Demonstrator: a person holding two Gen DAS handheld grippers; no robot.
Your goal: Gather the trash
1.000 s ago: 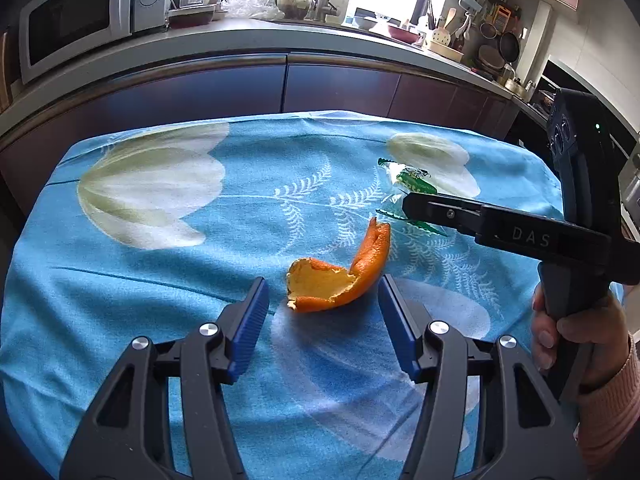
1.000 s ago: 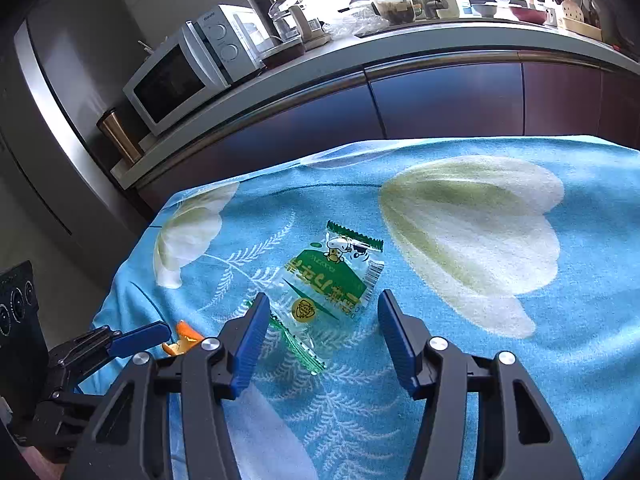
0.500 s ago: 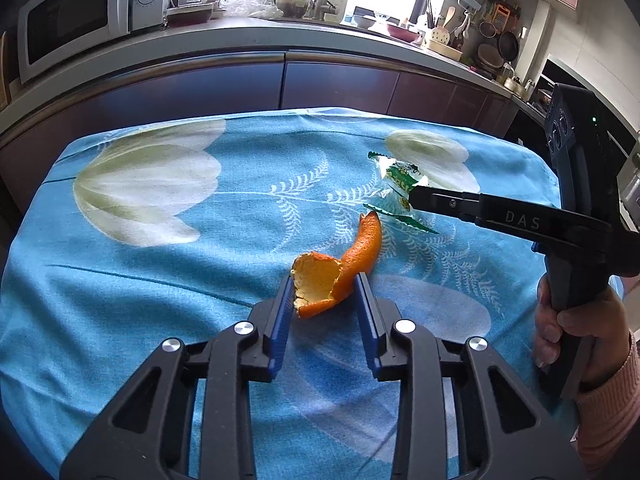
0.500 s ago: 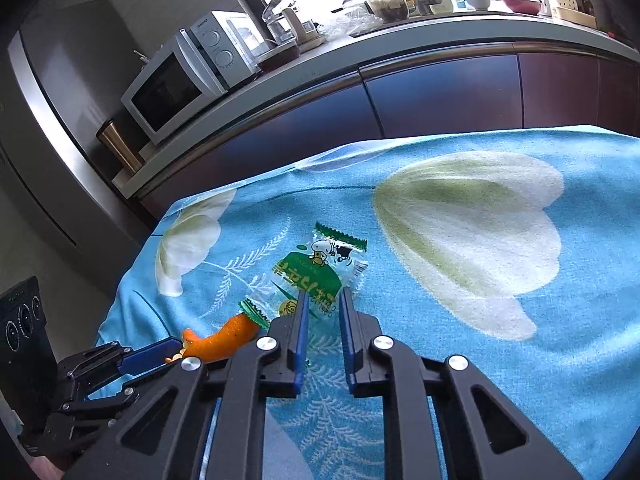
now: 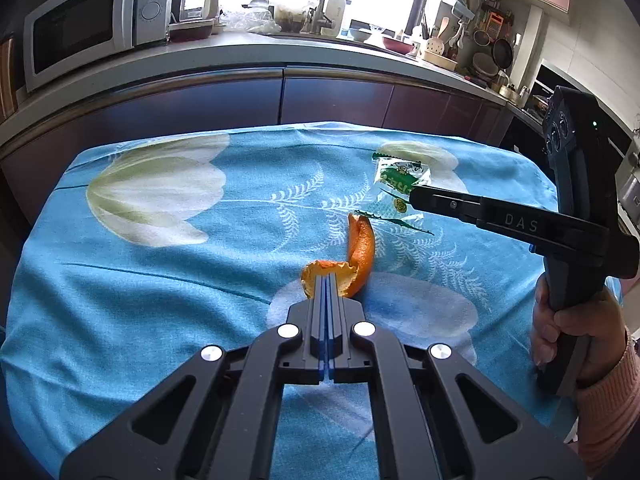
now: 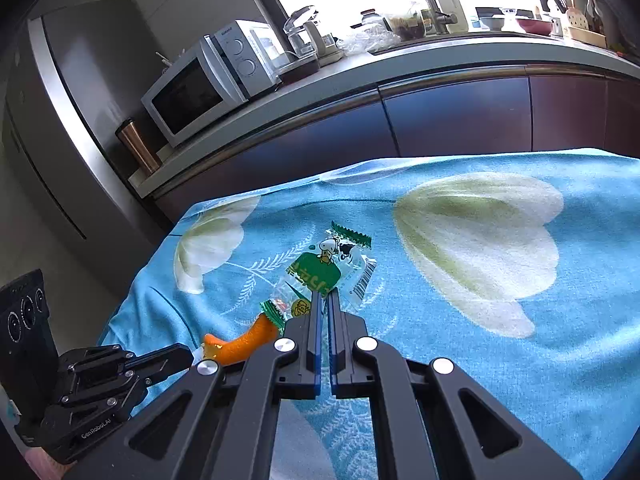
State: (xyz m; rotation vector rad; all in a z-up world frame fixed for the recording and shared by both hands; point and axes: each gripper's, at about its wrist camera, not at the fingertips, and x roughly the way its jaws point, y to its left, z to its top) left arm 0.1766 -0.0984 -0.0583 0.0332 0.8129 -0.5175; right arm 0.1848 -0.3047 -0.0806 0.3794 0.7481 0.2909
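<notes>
Kitchen scene: blue floral tablecloth covers a table in front of dark cabinets, with a microwave on the counter behind. Left gripper is low over the cloth, fingers pressed together on the near, curled end of an orange peel; the peel's long strip arcs away from the tips toward the far side. Right gripper has its fingers nearly together, only a thin slit between them, pinching the near edge of a green-and-clear snack wrapper. Wrapper's far end, with the cartoon print and green serrated edge, sticks out past the tips over the cloth. Wrapper and peel are just beside each other near mid-table; in the right wrist view the wrapper's lower corner overlaps the peel tip, contact can't be confirmed. Whether either item is lifted off the cloth can't be told. Person's right hand, pink sleeve, grips the right tool's handle at the table's right edge.
</notes>
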